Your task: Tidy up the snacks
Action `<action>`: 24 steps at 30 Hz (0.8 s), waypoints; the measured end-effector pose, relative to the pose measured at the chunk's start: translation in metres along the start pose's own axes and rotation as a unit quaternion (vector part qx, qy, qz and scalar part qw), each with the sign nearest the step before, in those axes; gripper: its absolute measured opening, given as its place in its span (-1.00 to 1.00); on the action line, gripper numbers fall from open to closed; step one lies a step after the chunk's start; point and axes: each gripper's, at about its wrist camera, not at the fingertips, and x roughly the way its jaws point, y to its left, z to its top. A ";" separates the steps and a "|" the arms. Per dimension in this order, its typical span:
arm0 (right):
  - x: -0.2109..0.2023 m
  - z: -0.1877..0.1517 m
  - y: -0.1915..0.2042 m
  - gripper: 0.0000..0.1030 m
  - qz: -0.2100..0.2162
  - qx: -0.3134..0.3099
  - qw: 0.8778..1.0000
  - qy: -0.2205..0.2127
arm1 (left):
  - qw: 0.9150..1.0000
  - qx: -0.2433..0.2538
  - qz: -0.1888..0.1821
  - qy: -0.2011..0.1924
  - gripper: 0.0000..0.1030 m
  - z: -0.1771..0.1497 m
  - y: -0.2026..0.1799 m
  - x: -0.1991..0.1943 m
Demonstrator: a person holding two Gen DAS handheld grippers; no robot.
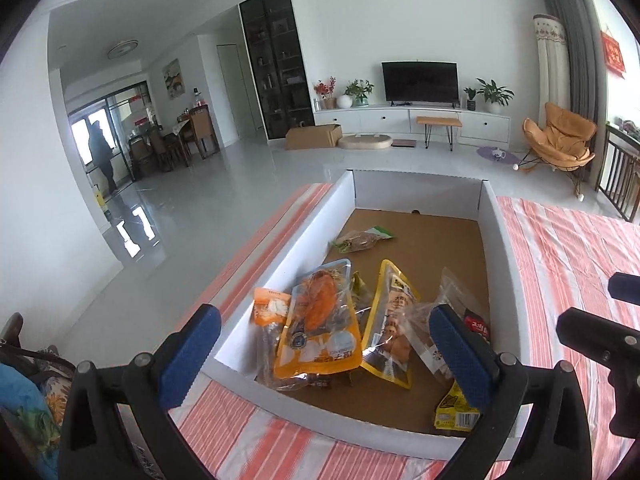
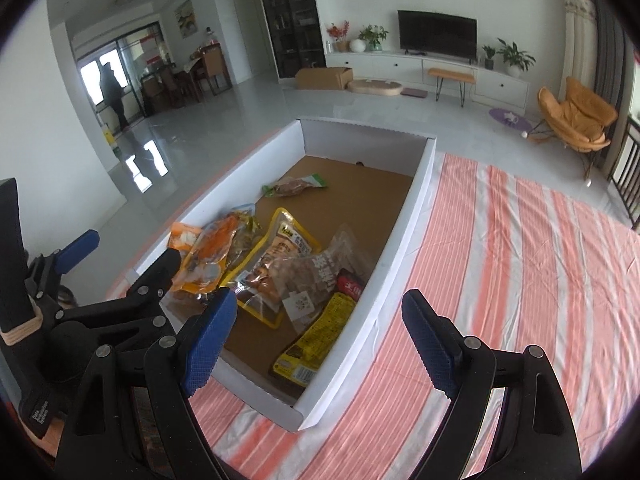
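Note:
A white cardboard box [image 1: 486,216] with a brown floor stands on a bed with an orange-striped sheet [image 1: 568,248]. Several snack packets lie piled at its near end: an orange packet [image 1: 316,332], a yellow-edged packet [image 1: 390,324], a clear packet [image 1: 448,304] and a yellow bar packet [image 2: 316,340]. A green-ended packet [image 1: 362,238] lies alone farther in. My left gripper [image 1: 324,350] is open and empty above the box's near edge. My right gripper [image 2: 320,340] is open and empty above the box's near right corner [image 2: 320,400]. The box also shows in the right wrist view [image 2: 420,184].
The striped sheet [image 2: 520,260] spreads to the right of the box. Beyond the bed is a tiled floor [image 1: 224,184], a TV cabinet [image 1: 412,118], an orange chair [image 1: 560,140] and a dark wooden rail [image 1: 618,168] at far right.

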 end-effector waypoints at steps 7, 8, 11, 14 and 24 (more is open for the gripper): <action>-0.001 -0.006 0.004 0.68 -0.026 -0.012 1.000 -0.001 | 0.999 -0.009 -0.024 0.030 1.00 0.000 0.006 0.005; -0.001 -0.006 0.003 0.68 -0.028 -0.013 1.000 0.000 | 0.999 -0.010 -0.025 0.034 1.00 0.000 0.007 0.006; 0.000 -0.007 0.003 0.68 -0.029 -0.014 0.999 0.003 | 0.999 -0.012 -0.027 0.040 1.00 0.000 0.009 0.008; 0.001 -0.006 0.002 0.68 -0.033 -0.013 0.999 0.003 | 0.999 -0.009 -0.026 0.038 1.00 0.000 0.009 0.008; 0.007 -0.007 0.007 0.68 -0.031 -0.020 0.999 0.008 | 0.997 -0.029 -0.051 0.055 1.00 -0.004 0.015 0.017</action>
